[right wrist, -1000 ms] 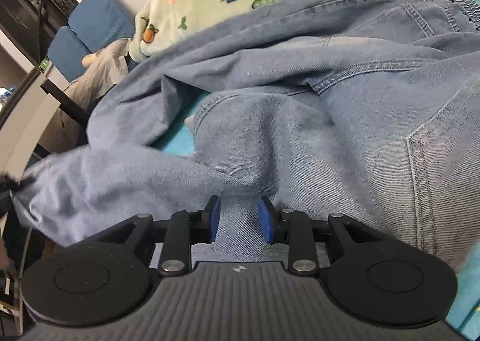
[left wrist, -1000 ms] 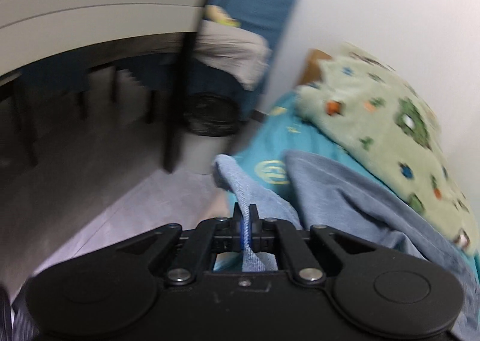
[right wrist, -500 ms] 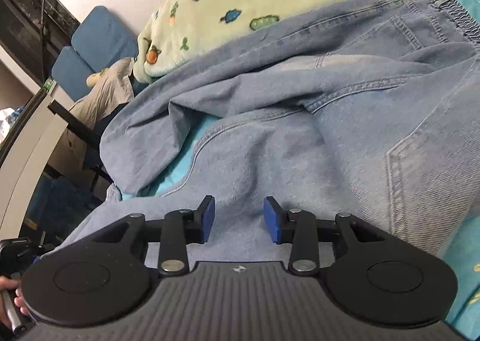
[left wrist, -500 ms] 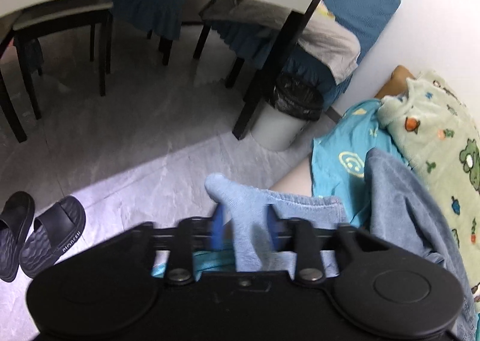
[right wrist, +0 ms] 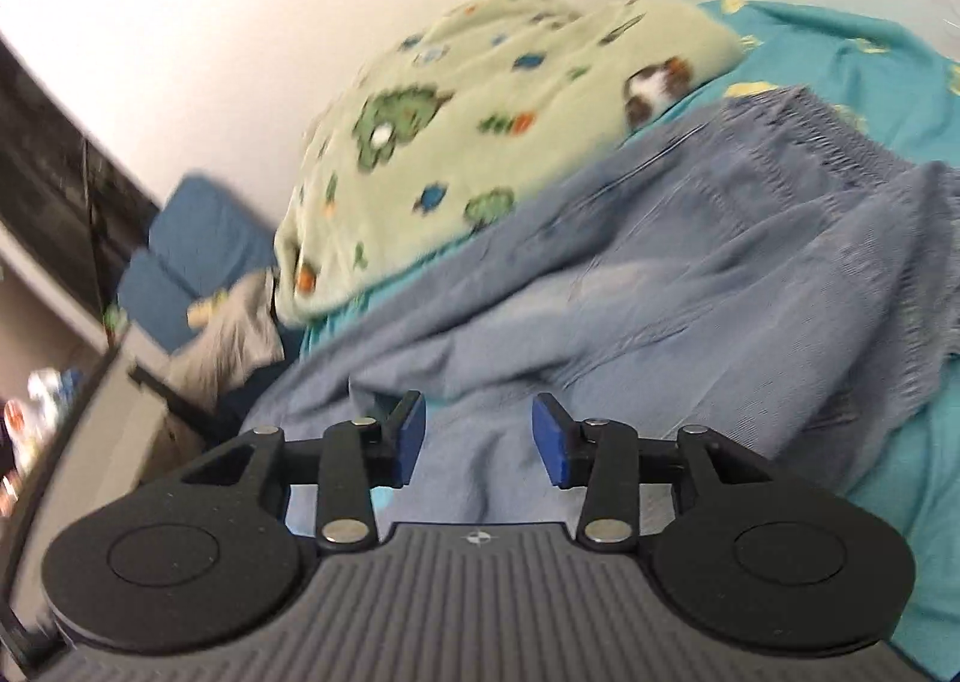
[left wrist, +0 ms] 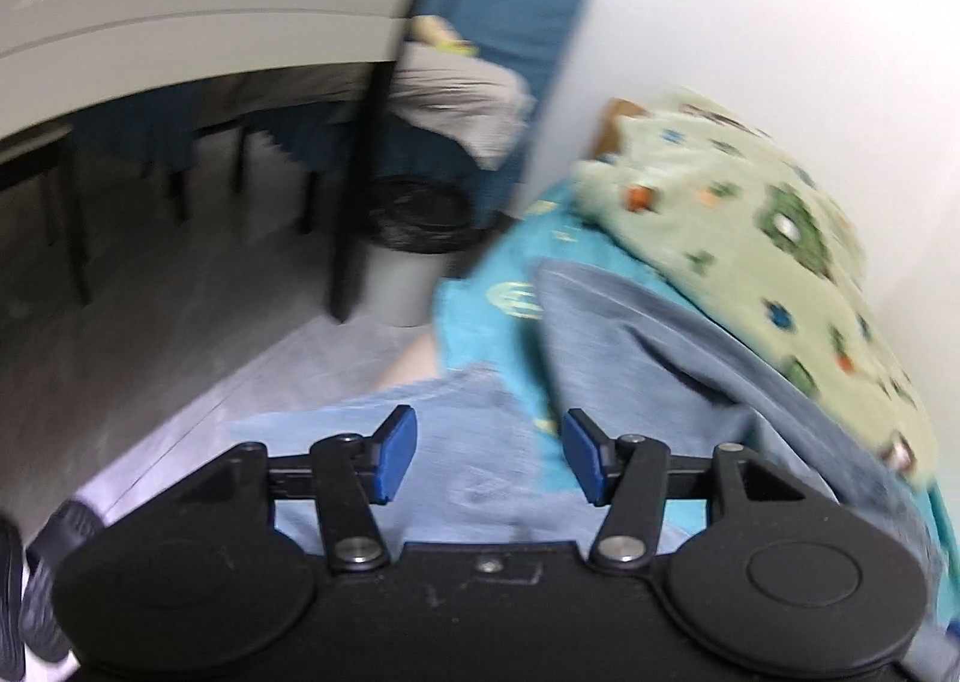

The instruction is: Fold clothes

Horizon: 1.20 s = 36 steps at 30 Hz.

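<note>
Blue denim jeans (right wrist: 690, 274) lie rumpled across a bed with a teal sheet (right wrist: 840, 57). In the left wrist view a lighter leg end of the jeans (left wrist: 480, 442) lies at the bed's edge, under my left gripper (left wrist: 489, 457). That gripper is open, its blue pads wide apart, with nothing pinched between them. My right gripper (right wrist: 478, 439) is open too and hovers just above the bunched denim, which fills the view beyond its blue pads (right wrist: 549, 442). Both views are blurred by motion.
A pale green blanket (right wrist: 480, 105) with a dinosaur print is heaped against the white wall behind the jeans. Left of the bed stand a grey bin with a black liner (left wrist: 414, 256), a white table with black legs (left wrist: 354, 190) and blue chairs. Slippers (left wrist: 36, 580) lie on the grey floor.
My left gripper was shut on the jeans leg one second ago; it has opened and let it drop. My right gripper has opened wider and pulled back and up from the denim.
</note>
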{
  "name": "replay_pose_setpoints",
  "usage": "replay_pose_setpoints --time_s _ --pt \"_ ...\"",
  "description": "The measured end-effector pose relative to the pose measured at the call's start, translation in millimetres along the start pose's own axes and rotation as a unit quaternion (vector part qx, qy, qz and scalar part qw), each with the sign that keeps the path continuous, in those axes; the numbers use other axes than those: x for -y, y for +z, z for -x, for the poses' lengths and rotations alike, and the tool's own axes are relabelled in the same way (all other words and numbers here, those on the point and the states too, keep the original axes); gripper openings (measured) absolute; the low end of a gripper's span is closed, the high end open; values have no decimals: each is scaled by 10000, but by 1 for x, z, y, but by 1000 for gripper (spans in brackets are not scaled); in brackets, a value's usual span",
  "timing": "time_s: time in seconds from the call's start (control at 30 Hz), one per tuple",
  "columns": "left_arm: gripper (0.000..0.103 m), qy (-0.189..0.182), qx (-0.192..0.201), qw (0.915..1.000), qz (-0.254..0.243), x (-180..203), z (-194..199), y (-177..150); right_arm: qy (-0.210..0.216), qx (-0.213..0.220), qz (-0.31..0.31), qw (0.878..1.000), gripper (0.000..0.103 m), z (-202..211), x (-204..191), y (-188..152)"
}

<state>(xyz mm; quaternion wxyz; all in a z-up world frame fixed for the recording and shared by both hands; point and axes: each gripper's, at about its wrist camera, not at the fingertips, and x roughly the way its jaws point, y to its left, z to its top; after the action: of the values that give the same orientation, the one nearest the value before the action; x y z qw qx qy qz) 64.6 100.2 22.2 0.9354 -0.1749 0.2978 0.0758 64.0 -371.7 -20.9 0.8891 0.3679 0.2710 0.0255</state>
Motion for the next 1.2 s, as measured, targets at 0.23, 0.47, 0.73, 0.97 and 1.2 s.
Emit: replay_pose_setpoints --time_s 0.23,0.47,0.73,0.97,1.2 --pt "53 -712 -111 9953 -641 62 -13 -34 -403 731 -883 9926 49 43 53 27" --pt "53 -1036 -234 9878 -1138 92 -30 -58 -941 845 -2211 9670 49 71 127 37" --pt "53 -1347 -354 9786 -1517 101 -37 -71 -1634 -32 -2546 9531 51 43 167 21" --pt "53 -1507 -369 9764 -1500 100 -35 -76 -1723 -80 -2724 9466 67 13 167 17" --pt "53 -1470 -302 9770 -1518 101 -36 -78 -1935 300 -2589 9459 26 0 165 23"
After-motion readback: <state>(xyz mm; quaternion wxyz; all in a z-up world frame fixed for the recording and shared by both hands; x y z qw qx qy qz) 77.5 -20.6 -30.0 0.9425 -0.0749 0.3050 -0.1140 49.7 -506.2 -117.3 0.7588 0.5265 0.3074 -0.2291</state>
